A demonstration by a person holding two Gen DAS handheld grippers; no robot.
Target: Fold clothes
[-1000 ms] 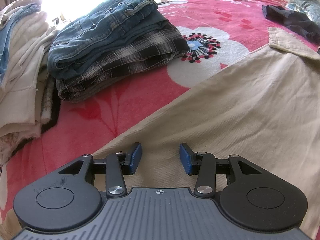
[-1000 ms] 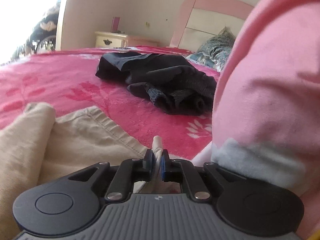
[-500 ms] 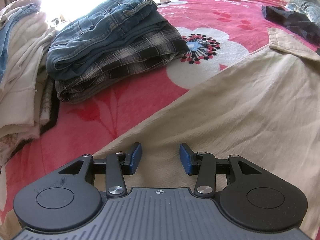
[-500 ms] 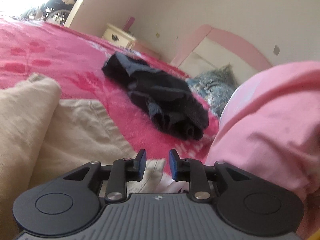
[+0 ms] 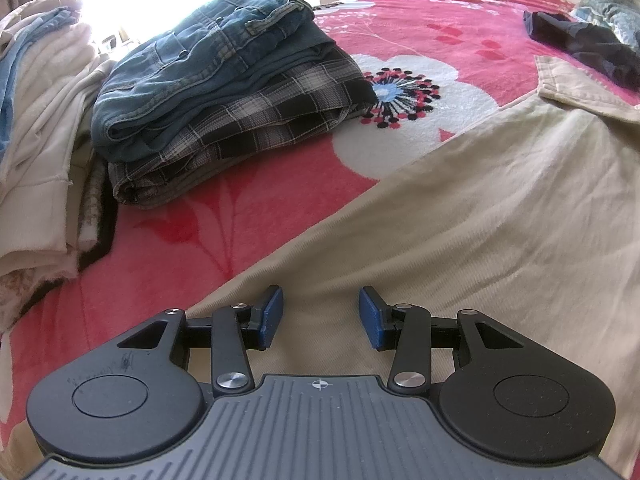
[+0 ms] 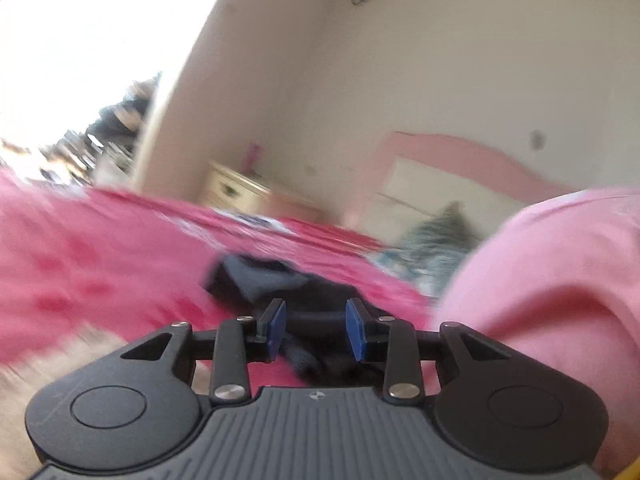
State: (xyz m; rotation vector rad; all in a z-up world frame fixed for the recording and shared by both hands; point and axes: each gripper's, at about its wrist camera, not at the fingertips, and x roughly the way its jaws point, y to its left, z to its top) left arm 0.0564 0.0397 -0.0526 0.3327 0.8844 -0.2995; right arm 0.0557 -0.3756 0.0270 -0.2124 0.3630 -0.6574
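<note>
Folded stack (image 5: 224,92) left, blanket (image 5: 420,40) open ahead

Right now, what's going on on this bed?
A person is folding clothes with handheld tongs. Beige trousers lie spread on the pink floral blanket. The left tongs hover open over them, gripping nothing. The right tongs have just been opening, with nothing between the jaws, and point towards a crumpled dark garment. Folded jeans already sit stacked on a plaid garment.

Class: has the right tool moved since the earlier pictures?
Yes. The right tool has lifted and opened, empty; the black garment and headboard sit lower in view.
</note>
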